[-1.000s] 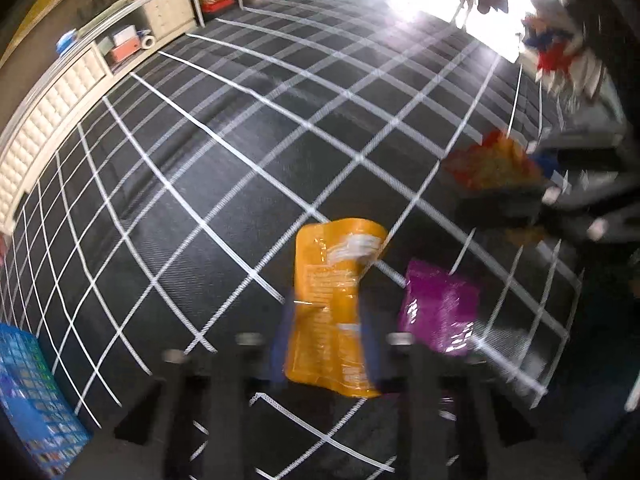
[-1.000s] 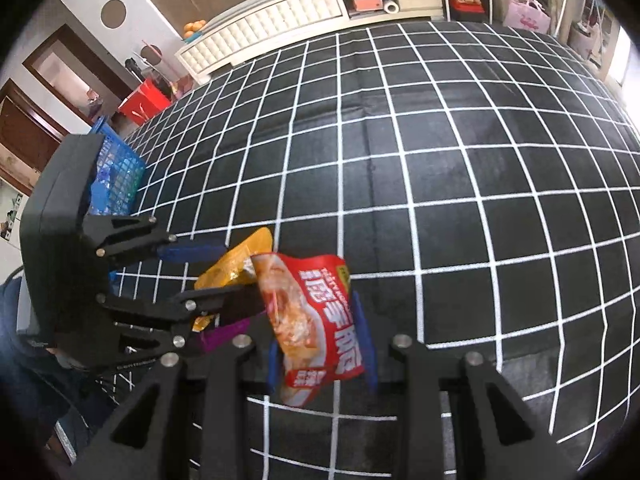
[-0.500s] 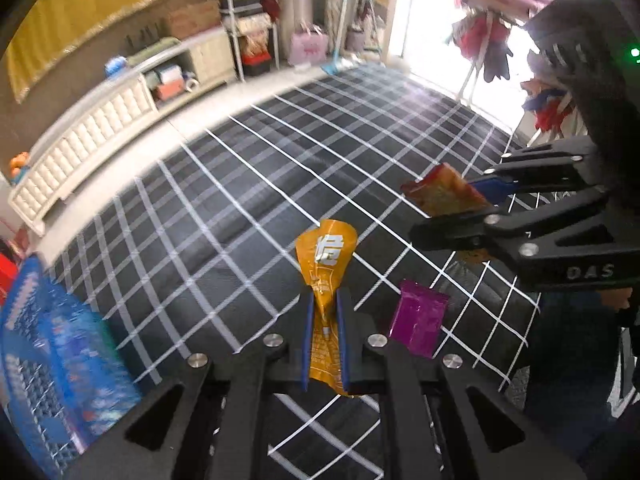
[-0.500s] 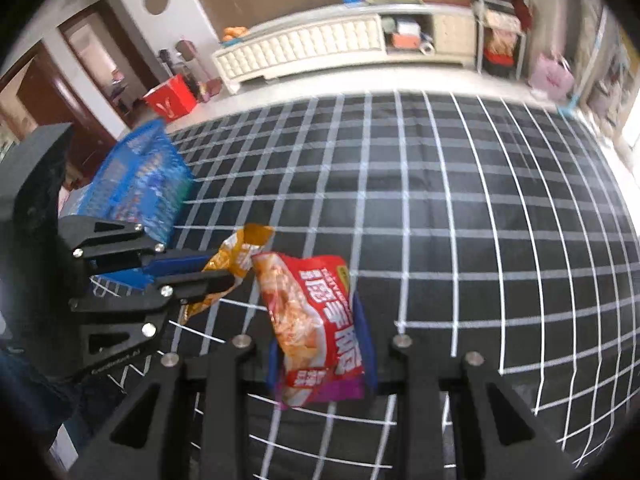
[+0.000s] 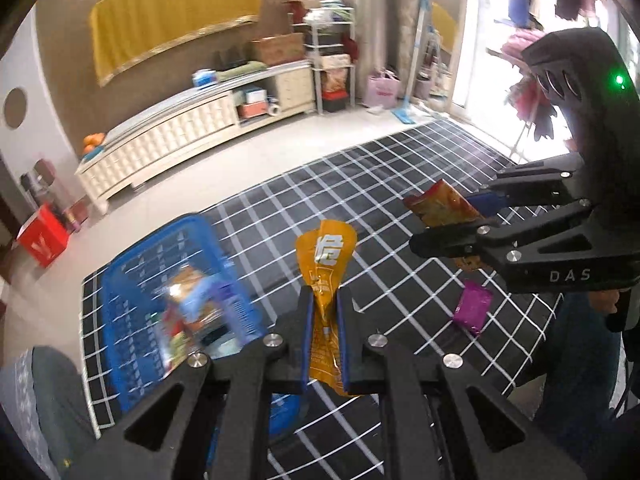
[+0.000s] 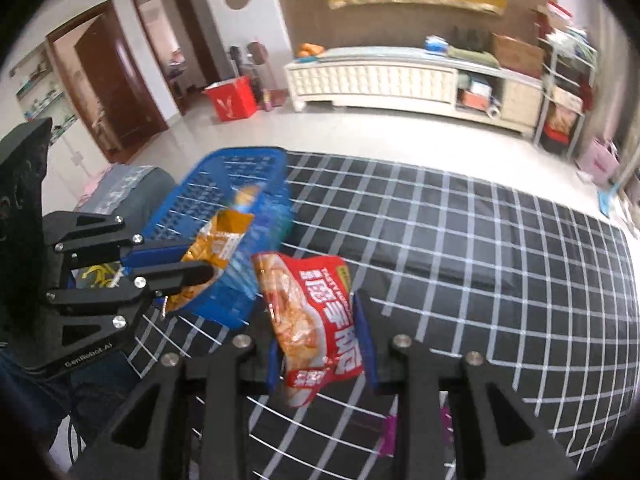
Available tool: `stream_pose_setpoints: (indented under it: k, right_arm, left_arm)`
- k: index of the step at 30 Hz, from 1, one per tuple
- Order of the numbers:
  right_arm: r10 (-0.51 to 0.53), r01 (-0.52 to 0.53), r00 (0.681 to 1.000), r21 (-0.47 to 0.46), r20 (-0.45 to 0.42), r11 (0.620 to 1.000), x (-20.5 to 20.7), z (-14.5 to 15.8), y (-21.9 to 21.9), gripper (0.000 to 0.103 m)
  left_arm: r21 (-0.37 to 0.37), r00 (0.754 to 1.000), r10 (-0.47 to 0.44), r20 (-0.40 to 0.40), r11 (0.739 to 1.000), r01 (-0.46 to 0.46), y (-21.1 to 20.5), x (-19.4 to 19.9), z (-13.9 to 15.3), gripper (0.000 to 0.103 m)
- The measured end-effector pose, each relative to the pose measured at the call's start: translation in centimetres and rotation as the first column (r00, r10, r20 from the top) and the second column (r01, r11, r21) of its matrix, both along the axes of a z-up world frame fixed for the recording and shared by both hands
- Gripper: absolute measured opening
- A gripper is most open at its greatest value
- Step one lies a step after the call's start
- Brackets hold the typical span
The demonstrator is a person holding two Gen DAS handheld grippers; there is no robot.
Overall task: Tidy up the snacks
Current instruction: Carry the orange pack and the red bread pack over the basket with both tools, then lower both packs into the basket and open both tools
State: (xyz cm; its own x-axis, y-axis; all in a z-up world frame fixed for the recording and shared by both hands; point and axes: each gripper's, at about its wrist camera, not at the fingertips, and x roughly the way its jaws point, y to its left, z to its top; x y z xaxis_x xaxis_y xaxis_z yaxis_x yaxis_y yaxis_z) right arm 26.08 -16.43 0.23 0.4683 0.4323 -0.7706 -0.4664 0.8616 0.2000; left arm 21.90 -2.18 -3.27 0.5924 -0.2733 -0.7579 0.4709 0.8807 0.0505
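My left claw (image 5: 325, 334) clamps the orange pouch (image 5: 326, 276); my right claw (image 6: 322, 344) clamps the red snack bag (image 6: 316, 320). Both hang above the mat, carry step under way, I judge. Next: position each over the blue basket (image 5: 132, 280) at near left, then release; the purple packet (image 5: 472, 308) lies on the mat.

The letters "DAS" are printed in pale capitals on the black body of the right gripper (image 5: 448, 220), as seen from the left wrist. "GenRobot.AI" is printed in small white letters along the lower body of the left gripper (image 6: 200, 264), as seen from the right wrist. A large white Chinese character, seemingly "倍", is borne on the orange pouch (image 5: 326, 280). Big white Chinese characters are carried on the red bag (image 6: 316, 312), but they cannot be read with certainty. A white emblem is shown on the red box (image 6: 232, 100).
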Motion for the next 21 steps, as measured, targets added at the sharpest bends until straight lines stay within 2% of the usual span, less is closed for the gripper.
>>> stream_pose_setpoints:
  k: [7, 11, 21]
  right_arm:
    - [0.096, -0.096, 0.995, -0.002, 0.003, 0.995, 1.4, 0.1, 5.6, 0.036]
    - [0.139, -0.139, 0.99, -0.02, -0.003, 0.99, 2.0, -0.4, 8.4, 0.036]
    - [0.206, -0.21, 0.977, -0.074, -0.053, 0.975, 4.6, -2.8, 14.5, 0.036]
  left_arm:
    - [-0.005, 0.993, 0.117, -0.015, 0.993, -0.117, 5.9, 0.0, -0.2, 0.01]
    - [0.002, 0.98, 0.195, -0.028, 0.981, -0.195, 9.3, 0.6, -0.9, 0.01]
    - [0.008, 0.966, 0.252, -0.062, 0.968, -0.252, 14.0, 3.4, -2.8, 0.01]
